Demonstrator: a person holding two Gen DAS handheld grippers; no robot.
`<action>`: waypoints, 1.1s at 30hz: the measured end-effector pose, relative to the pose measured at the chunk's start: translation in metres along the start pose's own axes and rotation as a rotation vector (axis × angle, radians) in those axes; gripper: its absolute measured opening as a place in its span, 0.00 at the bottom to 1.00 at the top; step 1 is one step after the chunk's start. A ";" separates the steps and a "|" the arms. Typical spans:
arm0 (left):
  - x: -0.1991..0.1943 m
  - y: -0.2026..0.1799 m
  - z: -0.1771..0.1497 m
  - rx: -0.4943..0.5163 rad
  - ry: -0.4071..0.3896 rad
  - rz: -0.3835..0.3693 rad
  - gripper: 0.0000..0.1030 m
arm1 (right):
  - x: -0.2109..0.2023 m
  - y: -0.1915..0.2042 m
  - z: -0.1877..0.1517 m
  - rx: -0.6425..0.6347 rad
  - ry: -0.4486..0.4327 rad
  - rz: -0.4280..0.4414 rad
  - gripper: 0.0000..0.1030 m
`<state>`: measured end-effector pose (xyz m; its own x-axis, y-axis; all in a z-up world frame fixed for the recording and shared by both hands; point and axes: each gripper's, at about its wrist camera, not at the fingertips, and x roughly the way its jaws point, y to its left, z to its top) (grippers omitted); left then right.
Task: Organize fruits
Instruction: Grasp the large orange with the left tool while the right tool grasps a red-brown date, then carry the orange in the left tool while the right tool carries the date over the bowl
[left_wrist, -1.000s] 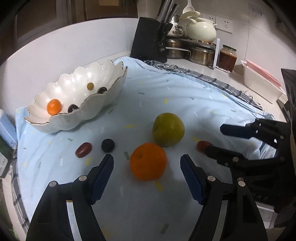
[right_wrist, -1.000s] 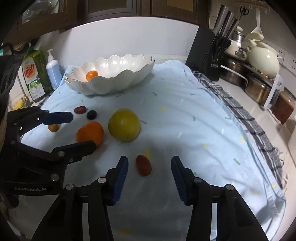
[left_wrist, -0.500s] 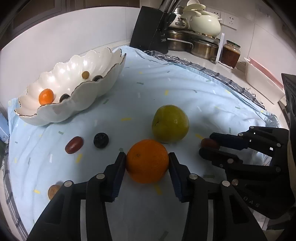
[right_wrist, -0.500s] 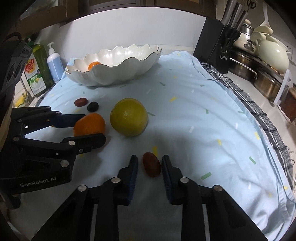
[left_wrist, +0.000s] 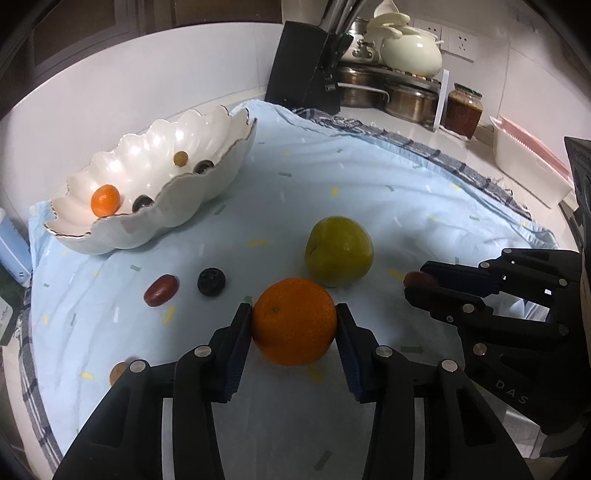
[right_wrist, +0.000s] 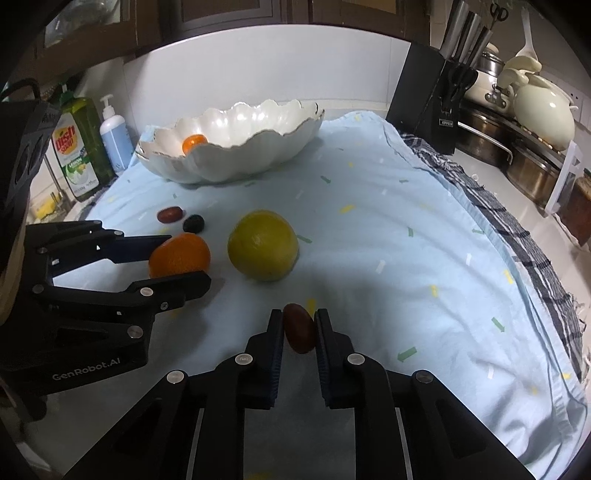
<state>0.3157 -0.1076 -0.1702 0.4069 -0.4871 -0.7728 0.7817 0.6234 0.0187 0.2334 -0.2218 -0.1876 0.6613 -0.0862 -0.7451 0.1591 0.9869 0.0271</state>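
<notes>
So far only a few small fruits lie in the scalloped bowl (left_wrist: 155, 206); the left gripper (left_wrist: 294, 325) clamps the orange (left_wrist: 293, 320), the right gripper (right_wrist: 299, 328) pinches a dark red fruit (right_wrist: 300, 328), both on the cloth. The green fruit (left_wrist: 339, 251) waits. Only the right view shows the dish soap bottle (right_wrist: 79, 147).

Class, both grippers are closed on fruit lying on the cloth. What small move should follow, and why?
Probably lift both straight up. The left gripper clamps the orange, the right gripper the red date; both still rest on the cloth, and the bowl lies farther back.
</notes>
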 end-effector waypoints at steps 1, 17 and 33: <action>-0.003 0.000 0.001 -0.005 -0.004 0.003 0.43 | -0.003 0.000 0.002 0.000 -0.008 0.002 0.17; -0.052 0.004 0.013 -0.102 -0.101 0.089 0.43 | -0.047 0.003 0.036 -0.050 -0.130 0.061 0.17; -0.091 0.019 0.039 -0.181 -0.226 0.206 0.43 | -0.069 0.008 0.083 -0.134 -0.266 0.111 0.17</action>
<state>0.3117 -0.0751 -0.0746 0.6572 -0.4505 -0.6043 0.5843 0.8110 0.0309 0.2499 -0.2189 -0.0805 0.8408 0.0082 -0.5412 -0.0115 0.9999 -0.0028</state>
